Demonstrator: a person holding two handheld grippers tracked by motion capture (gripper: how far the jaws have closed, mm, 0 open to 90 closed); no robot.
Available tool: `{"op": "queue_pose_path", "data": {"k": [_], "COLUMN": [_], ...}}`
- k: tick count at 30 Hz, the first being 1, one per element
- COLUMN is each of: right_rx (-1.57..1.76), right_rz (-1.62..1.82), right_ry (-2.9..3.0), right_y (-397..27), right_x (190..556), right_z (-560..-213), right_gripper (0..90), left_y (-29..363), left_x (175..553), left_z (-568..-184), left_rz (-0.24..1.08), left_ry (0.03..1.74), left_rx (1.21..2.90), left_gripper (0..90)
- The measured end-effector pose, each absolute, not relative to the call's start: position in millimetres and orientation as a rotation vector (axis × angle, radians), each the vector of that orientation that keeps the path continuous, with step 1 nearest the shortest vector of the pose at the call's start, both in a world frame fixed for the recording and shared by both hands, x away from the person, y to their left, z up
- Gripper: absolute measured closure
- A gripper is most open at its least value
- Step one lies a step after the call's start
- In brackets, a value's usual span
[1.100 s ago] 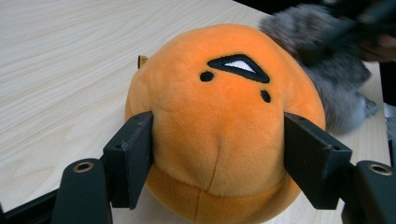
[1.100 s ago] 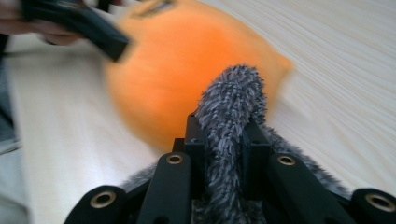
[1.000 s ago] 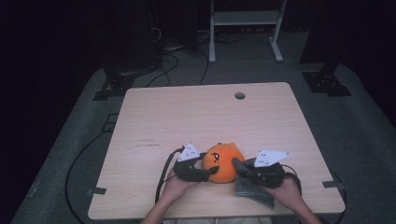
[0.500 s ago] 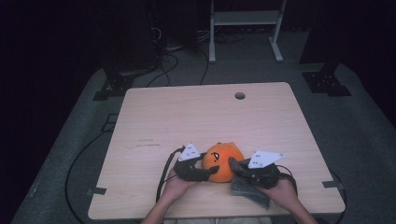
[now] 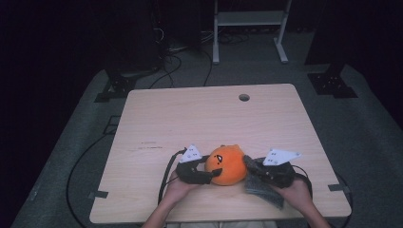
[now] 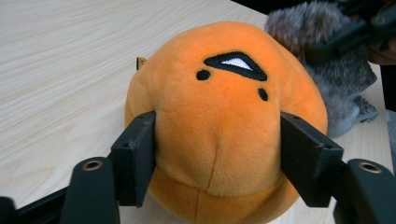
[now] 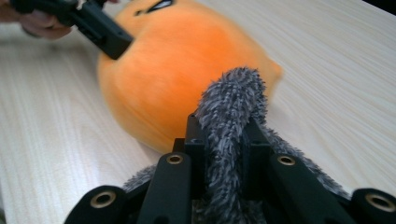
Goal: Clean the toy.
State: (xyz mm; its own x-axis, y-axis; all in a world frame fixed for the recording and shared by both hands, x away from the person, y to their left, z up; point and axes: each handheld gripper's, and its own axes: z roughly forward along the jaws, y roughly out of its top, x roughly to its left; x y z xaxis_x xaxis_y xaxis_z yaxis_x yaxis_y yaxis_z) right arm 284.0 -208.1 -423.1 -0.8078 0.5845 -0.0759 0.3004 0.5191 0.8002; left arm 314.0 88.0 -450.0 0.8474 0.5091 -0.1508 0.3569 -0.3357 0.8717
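Note:
An orange plush toy (image 5: pixel 227 165) with a stitched face lies near the table's front edge. My left gripper (image 5: pixel 209 174) comes at it from the left. In the left gripper view its two jaws press into the plush's (image 6: pixel 219 107) sides; they have just been opening a little with the toy still between them. My right gripper (image 5: pixel 251 167) is to the right of the plush, shut on a grey furry cloth (image 7: pixel 231 102). The cloth's (image 5: pixel 263 190) rest lies on the table beneath the right hand.
The wooden table (image 5: pixel 199 118) has a cable hole (image 5: pixel 244 97) near its far edge. Tape marks (image 5: pixel 98 194) sit at its front corners. Cables (image 5: pixel 76 161) run over the grey floor at left. A white frame (image 5: pixel 249 28) stands behind the table.
The right gripper with the grey cloth edged left toward the plush, then back slightly right. The left hand and the plush kept still.

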Motion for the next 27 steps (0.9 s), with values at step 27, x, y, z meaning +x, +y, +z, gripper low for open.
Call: {"op": "queue_pose_path", "data": {"k": [27], "right_rx": [0.652], "right_rz": [1.290], "right_ry": [2.486], "right_y": [-177.4], "right_x": [273.4], "right_z": [-418.0], "right_gripper": [76.5], "left_y": [88.5], "left_x": [315.9], "left_z": [-449.7], "left_rz": [0.117], "left_ry": [0.653], "left_rx": [2.000], "left_gripper": [26.2]}}
